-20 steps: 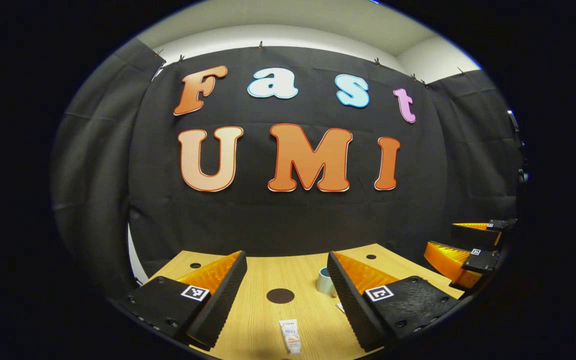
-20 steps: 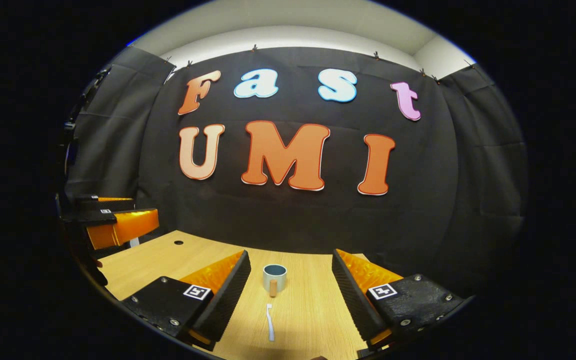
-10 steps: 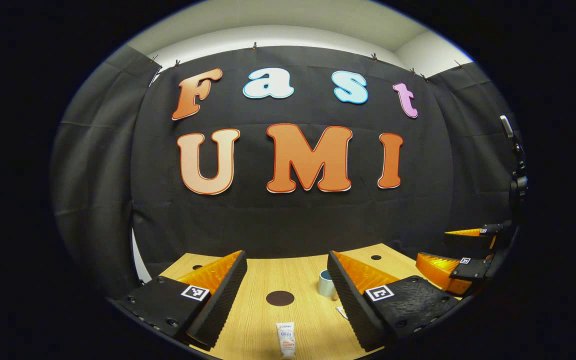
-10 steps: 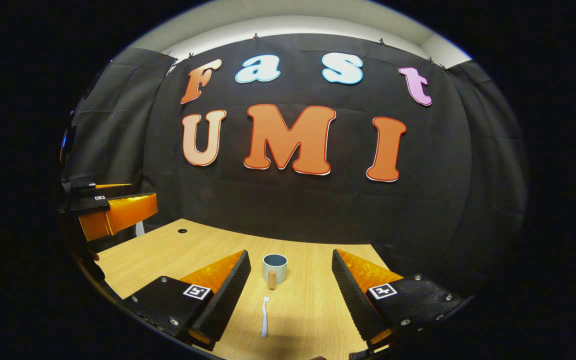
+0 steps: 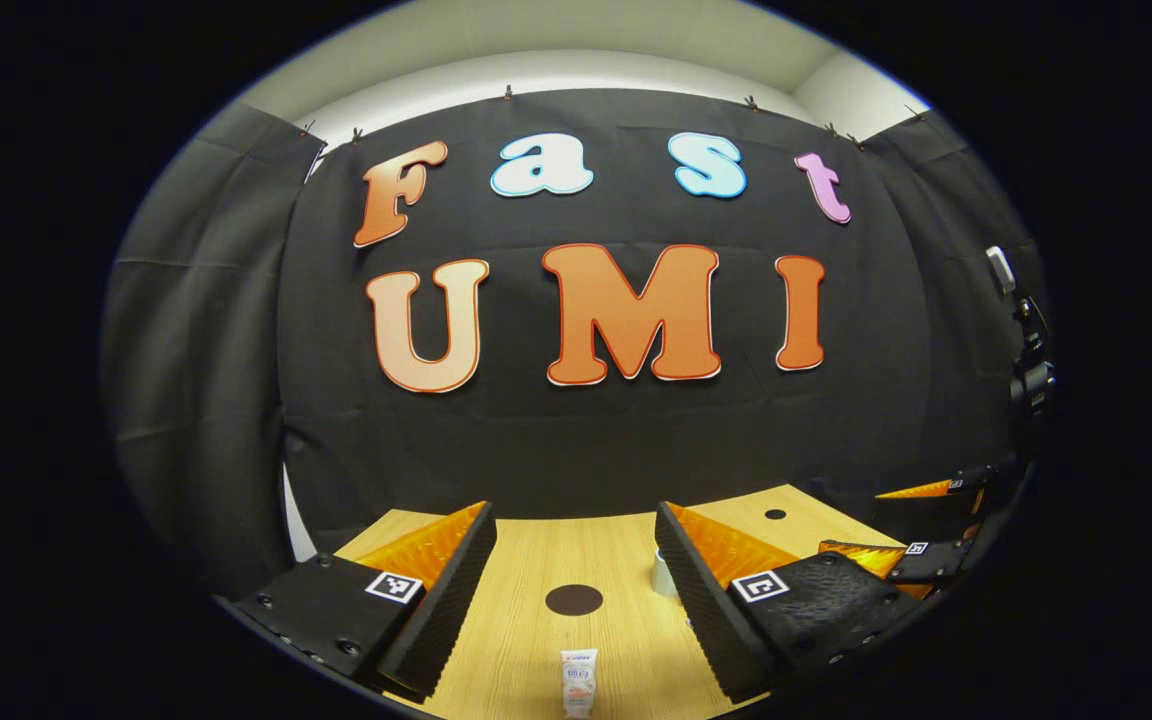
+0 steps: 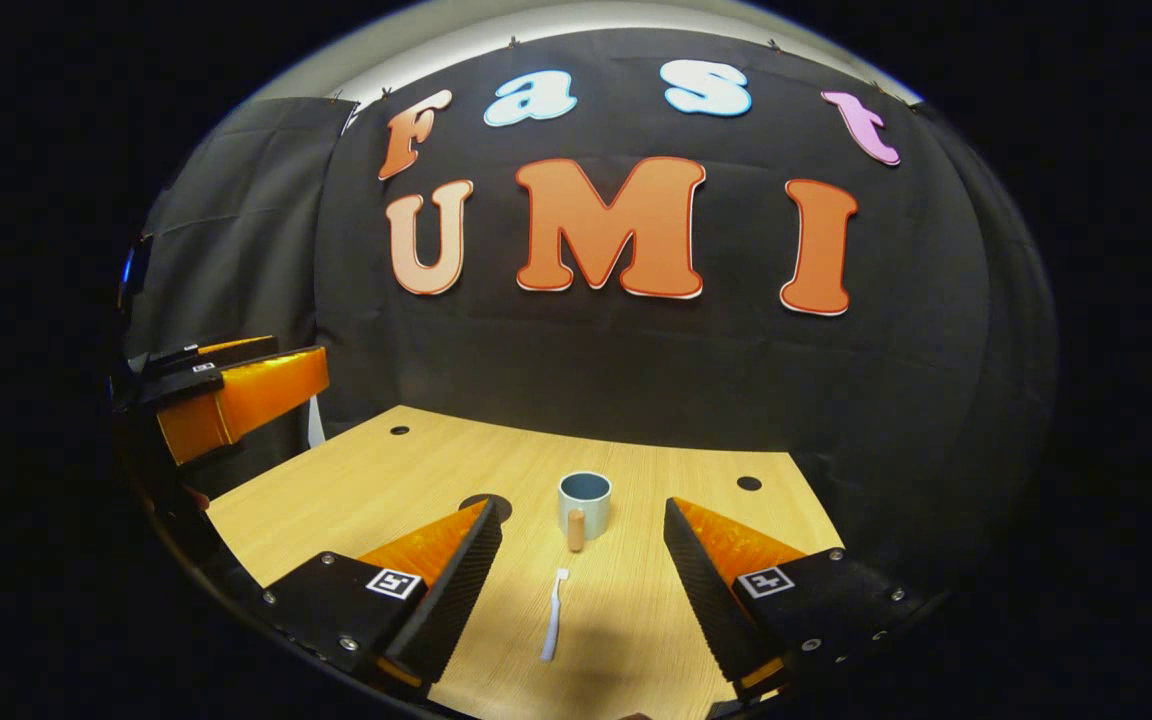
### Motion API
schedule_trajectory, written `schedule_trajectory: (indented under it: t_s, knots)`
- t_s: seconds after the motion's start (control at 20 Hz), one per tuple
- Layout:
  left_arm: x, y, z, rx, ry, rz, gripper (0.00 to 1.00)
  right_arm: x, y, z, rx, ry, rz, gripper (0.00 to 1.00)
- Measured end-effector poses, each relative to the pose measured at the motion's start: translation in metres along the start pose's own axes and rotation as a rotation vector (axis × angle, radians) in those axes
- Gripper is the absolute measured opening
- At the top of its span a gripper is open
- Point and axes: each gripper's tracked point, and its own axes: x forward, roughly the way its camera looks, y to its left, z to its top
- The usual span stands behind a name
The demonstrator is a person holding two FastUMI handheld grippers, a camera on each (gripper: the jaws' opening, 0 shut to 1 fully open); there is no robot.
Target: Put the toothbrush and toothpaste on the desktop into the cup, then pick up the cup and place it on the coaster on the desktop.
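Both grippers, left gripper (image 5: 572, 565) and right gripper (image 6: 581, 560), hover with jaws open over the desk (image 6: 376, 490). At 12 o'clock stands the cup (image 6: 585, 500); toothbrush (image 6: 553, 628) lies lengthwise, head toward it. Toothpaste (image 5: 578, 682) points 12-to-6, coaster (image 5: 574, 600) beyond.

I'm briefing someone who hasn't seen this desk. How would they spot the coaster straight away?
Start at the light wooden desk before the black cloth wall. Near its middle lies the coaster, beyond the toothpaste tube and left of the cup. It is a flat, dark, round disc, much bigger than the small dark holes near the desk's back edge.
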Motion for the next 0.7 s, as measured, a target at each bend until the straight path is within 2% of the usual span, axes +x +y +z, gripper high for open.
schedule_trajectory:
  t_s: [0.45, 0.7]
  knots:
    - [0.035, 0.026, -0.02, 0.009, 0.034, -0.058, 0.96, 0.047, 0.025, -0.05, 0.071, 0.242, -0.023, 0.99]
    - [0.047, 0.051, -0.03, 0.002, 0.057, -0.047, 0.96, 0.065, 0.034, -0.083, 0.06, 0.398, -0.04, 0.95]
